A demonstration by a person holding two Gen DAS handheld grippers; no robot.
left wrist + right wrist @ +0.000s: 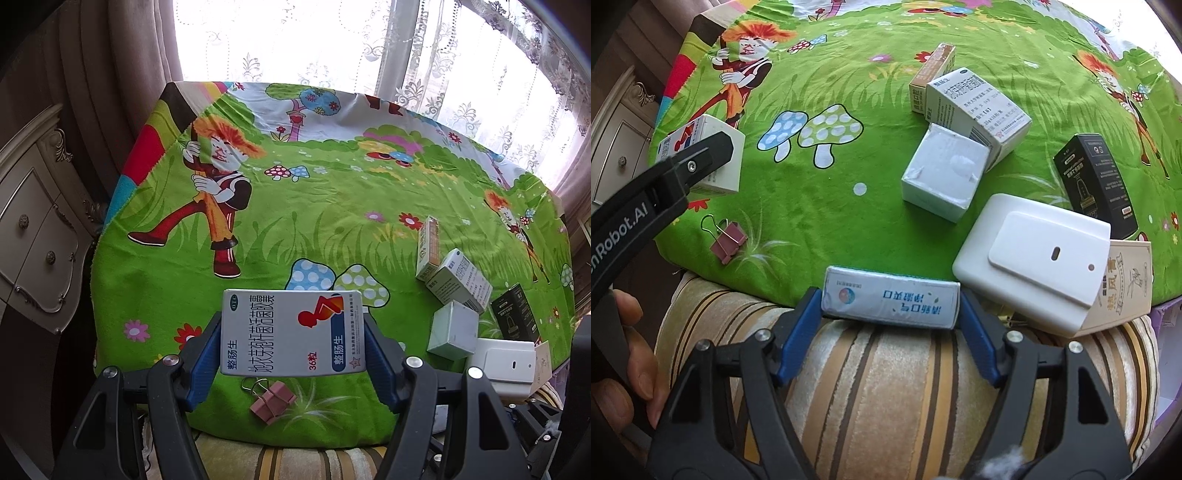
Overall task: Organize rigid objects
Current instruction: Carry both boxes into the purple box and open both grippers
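Observation:
My left gripper [293,326] is shut on a white medicine box [280,325] with a red figure, held flat above the near part of the green cartoon cloth [295,206]. The right wrist view shows that same box [733,147] at the left behind one black finger [705,155]. My right gripper [888,301] is shut on a long blue-and-white box [890,304]; a blue pad presses on each end of it. It is held at the near edge of the cloth, above a striped cushion [886,373]. A pink binder clip [727,240] lies on the cloth near that edge.
Several boxes cluster at the right: a yellow-brown box [931,79], a printed white box [979,107], a pale cube box [942,173], a black box [1097,181], a white plastic unit [1034,258] and a cream box [1126,288]. A person's hand [631,369] is lower left. A cabinet [33,240] stands left.

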